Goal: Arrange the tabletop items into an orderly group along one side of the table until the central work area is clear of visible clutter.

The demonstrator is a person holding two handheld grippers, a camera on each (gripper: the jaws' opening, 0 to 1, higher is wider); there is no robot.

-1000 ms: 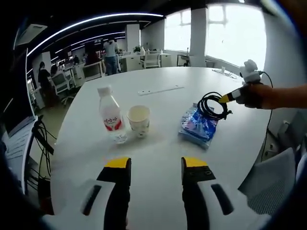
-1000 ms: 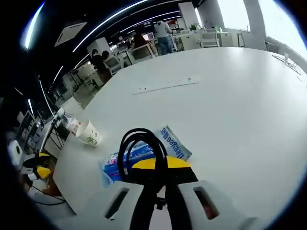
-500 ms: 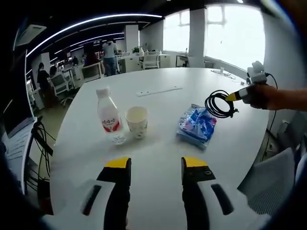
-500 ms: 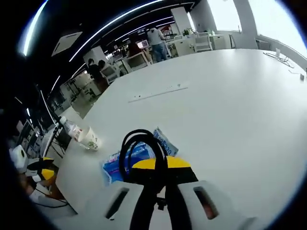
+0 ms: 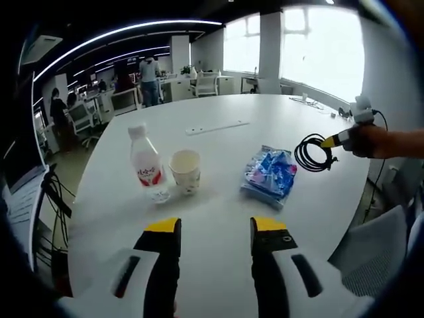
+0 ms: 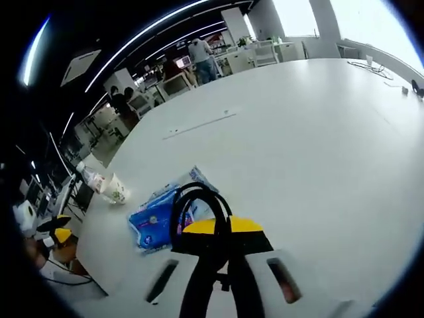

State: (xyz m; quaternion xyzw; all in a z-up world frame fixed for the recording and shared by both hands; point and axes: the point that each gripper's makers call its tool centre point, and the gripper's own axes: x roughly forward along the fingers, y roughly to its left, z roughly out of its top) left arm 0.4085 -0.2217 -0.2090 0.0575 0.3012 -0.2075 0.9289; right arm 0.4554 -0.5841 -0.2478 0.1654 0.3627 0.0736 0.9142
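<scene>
The right gripper (image 6: 222, 232) is clamped on a coiled black cable (image 5: 314, 152), holding it above the white table (image 5: 218, 218) beside the blue packet (image 5: 269, 173). The left gripper (image 5: 213, 228) has its jaws apart over bare table, with a bottle (image 5: 144, 164) and paper cup (image 5: 185, 170) standing side by side beyond it.

in the left gripper view, bottle (image 5: 146, 172) stands left of cup (image 5: 185, 171); packet (image 5: 269, 175) lies right of them on the table (image 5: 218, 218).

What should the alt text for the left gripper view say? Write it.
The right gripper holds a coiled black cable above a white table, beside a blue packet. A bottle and paper cup stand left; the left gripper's jaws are open.
</scene>
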